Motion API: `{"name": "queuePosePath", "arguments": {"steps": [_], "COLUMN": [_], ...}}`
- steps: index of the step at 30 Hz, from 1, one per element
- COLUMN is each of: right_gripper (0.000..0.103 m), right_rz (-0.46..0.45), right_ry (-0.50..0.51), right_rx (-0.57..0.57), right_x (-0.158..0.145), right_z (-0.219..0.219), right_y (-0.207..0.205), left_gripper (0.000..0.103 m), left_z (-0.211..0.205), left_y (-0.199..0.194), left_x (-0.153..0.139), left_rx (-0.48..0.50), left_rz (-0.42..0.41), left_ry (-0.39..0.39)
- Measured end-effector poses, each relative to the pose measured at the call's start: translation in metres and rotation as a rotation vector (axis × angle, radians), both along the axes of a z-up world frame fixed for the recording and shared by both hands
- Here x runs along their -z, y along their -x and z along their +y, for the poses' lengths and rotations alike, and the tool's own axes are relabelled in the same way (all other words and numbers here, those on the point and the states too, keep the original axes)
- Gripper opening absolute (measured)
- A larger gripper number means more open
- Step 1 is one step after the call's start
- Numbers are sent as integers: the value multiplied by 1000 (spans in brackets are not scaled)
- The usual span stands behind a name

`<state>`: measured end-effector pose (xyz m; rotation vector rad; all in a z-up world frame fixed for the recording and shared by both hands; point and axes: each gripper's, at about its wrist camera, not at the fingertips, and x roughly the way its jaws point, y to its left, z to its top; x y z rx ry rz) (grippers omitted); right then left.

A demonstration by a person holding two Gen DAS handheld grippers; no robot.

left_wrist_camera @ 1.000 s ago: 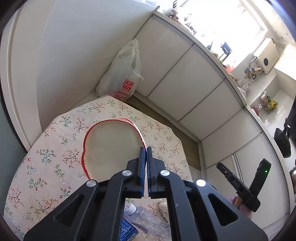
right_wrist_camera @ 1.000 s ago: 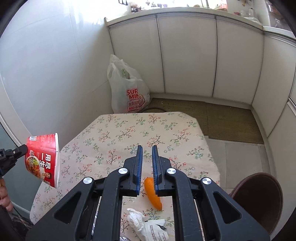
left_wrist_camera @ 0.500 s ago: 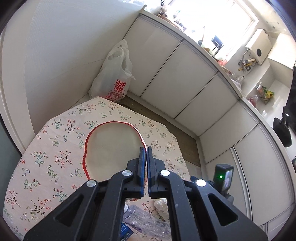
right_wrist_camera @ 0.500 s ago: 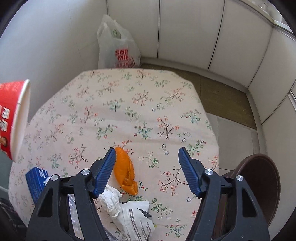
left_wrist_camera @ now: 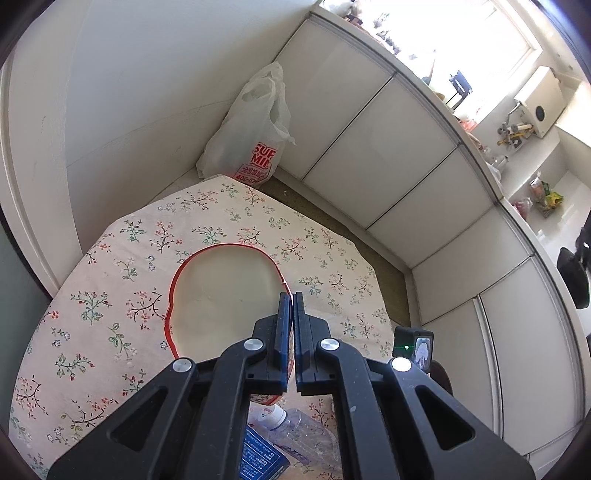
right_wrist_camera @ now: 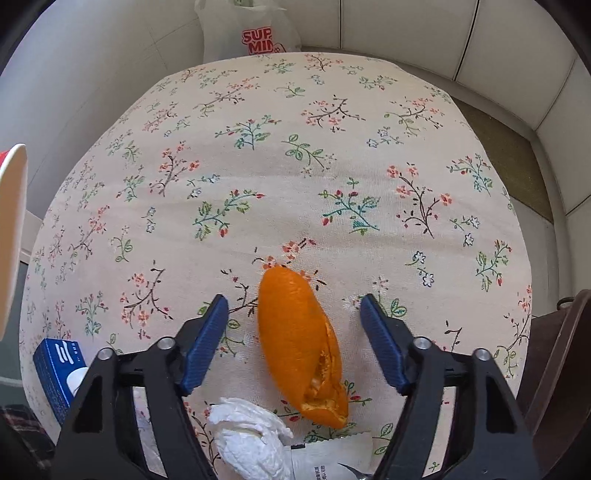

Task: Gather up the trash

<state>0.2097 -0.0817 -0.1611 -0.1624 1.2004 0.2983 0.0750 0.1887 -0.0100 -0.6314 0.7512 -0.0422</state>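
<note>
Kitchen corner w/ white cabinets; a counter point(right_wrist_camera: 332, 147) under a floral cloth carries the trash. Landmark: the orange peel point(right_wrist_camera: 301, 343), lying near the counter's near edge.

Progress, as I judge it: early-to-mid. Left tongs point(left_wrist_camera: 291, 314) are clamped tight on the rim of a red noodle cup point(left_wrist_camera: 225, 299), held tilted above the counter w/ its mouth facing the camera; the inside looks empty, so nothing seems collected in it yet. Right tongs point(right_wrist_camera: 293, 325) hang over the peel, half open and closing; peel sits between the pads, not yet touched by either. So the peel pick-up is in hand, not done.

Left to collect, all on the counter:
- 1 orange peel
- 1 crumpled white tissue point(right_wrist_camera: 251, 439), just below-left of the peel
- 1 white printed wrapper point(right_wrist_camera: 332, 461), just below the peel, touching the tissue
- 1 blue box point(right_wrist_camera: 55, 369), well left of the peel
- 1 clear plastic bottle point(left_wrist_camera: 303, 435), seen under the left tongs; can't place it vs the peel exactly

Also 1 white shopping bag point(right_wrist_camera: 251, 33) w/ red print, on the floor past the counter's far edge, well beyond the peel. Whether it's the trash's final stop I can't tell. 1 brown stool point(right_wrist_camera: 561, 369) sits right of the peel, beside the counter.
</note>
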Motion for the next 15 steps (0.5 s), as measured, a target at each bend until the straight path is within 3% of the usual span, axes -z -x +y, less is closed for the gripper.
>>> {"name": "queuePosePath", "arguments": {"steps": [2,4,9,15], "right_gripper": [30,23,21,21], "right_rz": [-3,-21,-57,-155], "right_ry": [-11,3,5,-53], "right_rx": [-15,-15,-43,-35], "right_x": [-2,-5,-16,-56], "right_z": [0,3,9,6], "right_y": [0,2,8,16], "left_gripper": [2,2,2,2], "left_z": [1,2,1,0], "left_y": [0,0,2,3], "left_x": [0,1,0,-1], "left_rx": [-3,-7,-15,-20], "left_rz": [3,4,3,-2], "left_ry": [1,3,-7,-11]}}
